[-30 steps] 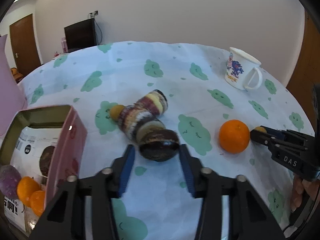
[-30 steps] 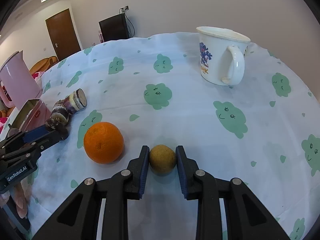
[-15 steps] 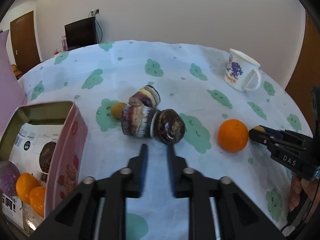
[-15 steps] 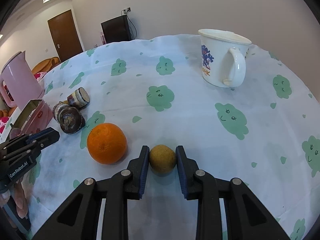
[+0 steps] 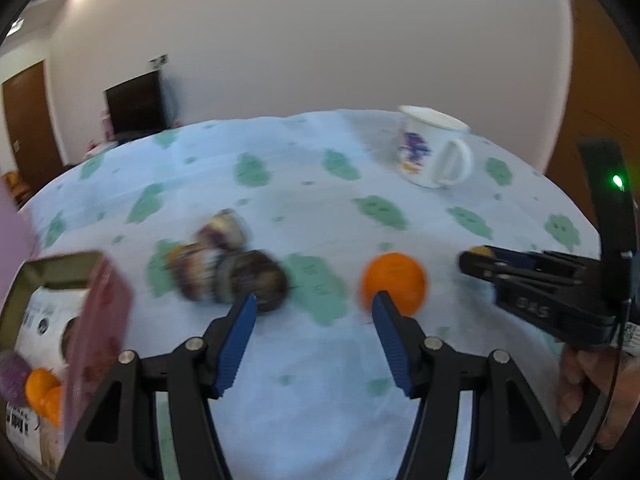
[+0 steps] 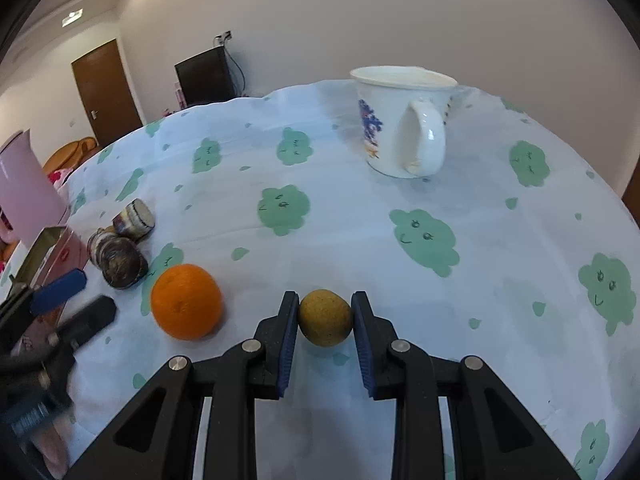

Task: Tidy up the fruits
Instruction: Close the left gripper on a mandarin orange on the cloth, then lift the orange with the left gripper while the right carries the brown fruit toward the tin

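My left gripper (image 5: 312,300) hangs above the tablecloth with its jaws opening and nothing between them. An orange (image 5: 394,284) lies just beyond its right fingertip. Two striped brown-and-cream cylindrical pieces (image 5: 232,276) lie beyond its left fingertip, blurred. My right gripper (image 6: 325,304) is shut on a small yellow-brown fruit (image 6: 325,320) that rests on the cloth. The orange (image 6: 186,300) lies to the left of that fruit, and the striped pieces (image 6: 120,258) lie further left. The left gripper (image 6: 86,298) shows at the left edge of the right wrist view.
An open pink tin (image 5: 100,312) at the left holds small oranges (image 5: 40,392) and a purple fruit (image 5: 12,372). A white mug (image 6: 400,120) stands at the back right. A pink kettle (image 6: 24,188) stands at the far left. The round table's edge curves close on the right.
The left gripper released the striped piece, shut, then pulled back, swung right toward the orange and opened. The striped piece now lies on the cloth. The right gripper stays still on its fruit.
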